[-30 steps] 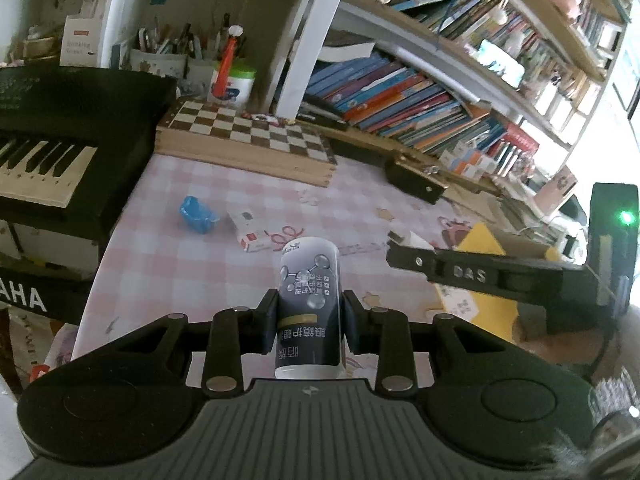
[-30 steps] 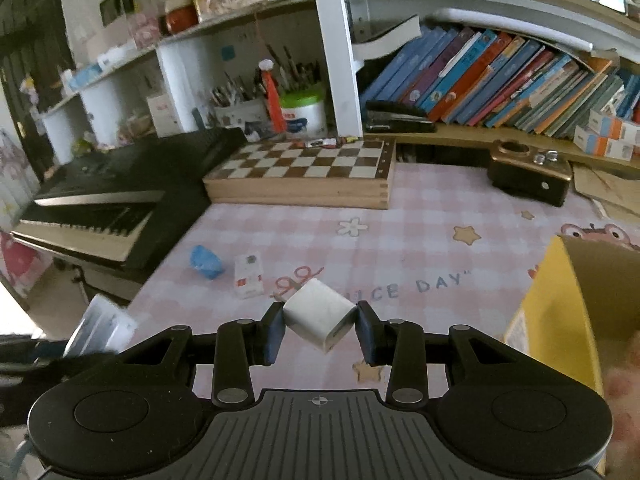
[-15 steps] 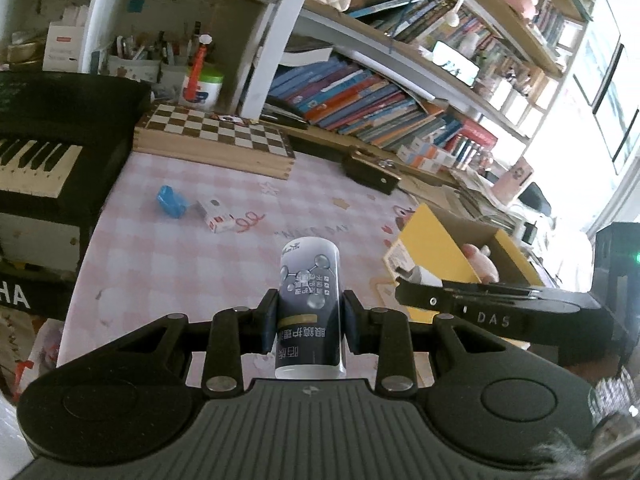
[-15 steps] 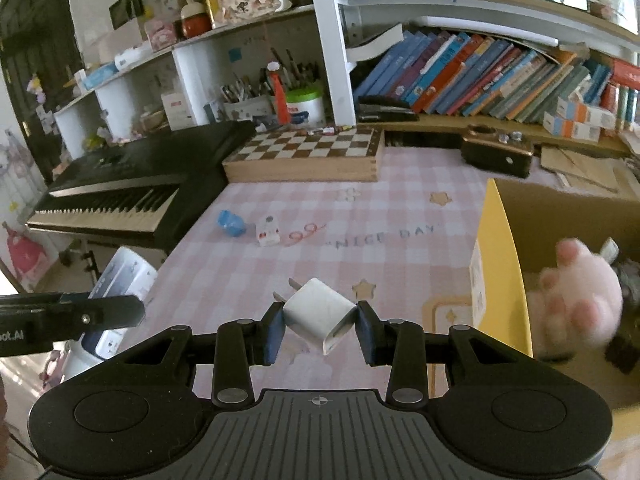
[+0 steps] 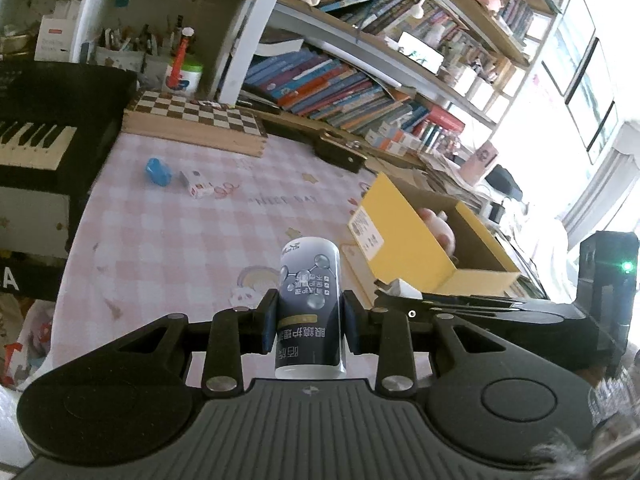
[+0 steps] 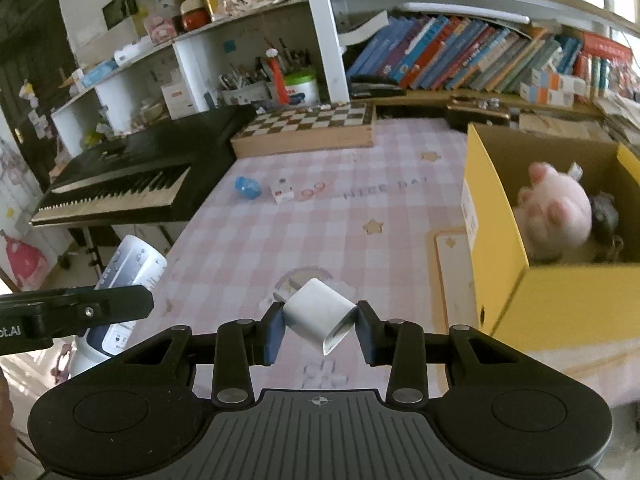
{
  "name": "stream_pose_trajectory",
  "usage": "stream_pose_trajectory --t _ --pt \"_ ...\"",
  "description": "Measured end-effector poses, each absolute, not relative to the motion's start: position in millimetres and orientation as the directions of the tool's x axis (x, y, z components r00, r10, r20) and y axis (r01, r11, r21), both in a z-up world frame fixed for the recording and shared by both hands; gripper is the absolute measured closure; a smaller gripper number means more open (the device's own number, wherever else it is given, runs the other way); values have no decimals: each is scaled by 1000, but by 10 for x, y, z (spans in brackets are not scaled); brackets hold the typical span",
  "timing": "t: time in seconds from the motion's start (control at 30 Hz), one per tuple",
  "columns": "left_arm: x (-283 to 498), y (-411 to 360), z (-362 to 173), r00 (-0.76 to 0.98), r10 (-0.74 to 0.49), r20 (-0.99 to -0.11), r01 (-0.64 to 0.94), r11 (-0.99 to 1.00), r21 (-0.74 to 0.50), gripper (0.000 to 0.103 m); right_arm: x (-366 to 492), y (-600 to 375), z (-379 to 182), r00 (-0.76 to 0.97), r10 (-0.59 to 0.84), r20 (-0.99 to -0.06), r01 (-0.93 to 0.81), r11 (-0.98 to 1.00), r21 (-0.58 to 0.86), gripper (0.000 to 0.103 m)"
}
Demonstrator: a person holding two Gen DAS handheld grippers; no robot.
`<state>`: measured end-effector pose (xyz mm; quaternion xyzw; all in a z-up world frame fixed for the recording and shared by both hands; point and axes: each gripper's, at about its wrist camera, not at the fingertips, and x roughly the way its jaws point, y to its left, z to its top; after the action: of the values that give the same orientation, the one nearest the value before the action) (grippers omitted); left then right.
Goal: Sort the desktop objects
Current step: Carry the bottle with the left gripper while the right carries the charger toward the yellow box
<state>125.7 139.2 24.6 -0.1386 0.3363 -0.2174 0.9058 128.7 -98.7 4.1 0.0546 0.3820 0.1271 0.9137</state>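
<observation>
My left gripper (image 5: pixel 309 326) is shut on a dark-labelled white bottle (image 5: pixel 309 304), held above the near edge of the pink checked table. My right gripper (image 6: pixel 320 327) is shut on a white plug adapter (image 6: pixel 319 320), held tilted above the table, left of the yellow cardboard box (image 6: pixel 560 292). The box (image 5: pixel 404 236) holds a pink plush toy (image 6: pixel 556 212) and a dark object. A blue object (image 6: pixel 247 187) and a small white-and-red box (image 6: pixel 282 192) lie on the table further back. The right gripper shows in the left wrist view (image 5: pixel 396 292); the bottle shows in the right wrist view (image 6: pixel 120 288).
A chessboard box (image 6: pixel 308 132) lies at the back of the table. A black keyboard (image 6: pixel 120 184) stands to the left. A small brown box (image 5: pixel 340 152) sits at the back under shelves of books (image 6: pixel 460 56). Pen holders (image 6: pixel 296 84) stand behind the chessboard.
Both grippers have pulled back and swung right with their loads. The yellow box and plush toy have come fully into both views and look nearer.
</observation>
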Motion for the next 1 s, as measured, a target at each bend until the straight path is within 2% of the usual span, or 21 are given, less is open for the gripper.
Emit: stream_pose_trajectory --t 0.6,1.0 --pt "696 1372 200 639 -549 -539 353 832 -428 73 647 -947 49 701 243 -670 -146 969 199 66" --pt "484 1223 142 574 -611 -544 424 791 -441 73 275 -1111 -4 717 187 -671 -58 976 210 66"
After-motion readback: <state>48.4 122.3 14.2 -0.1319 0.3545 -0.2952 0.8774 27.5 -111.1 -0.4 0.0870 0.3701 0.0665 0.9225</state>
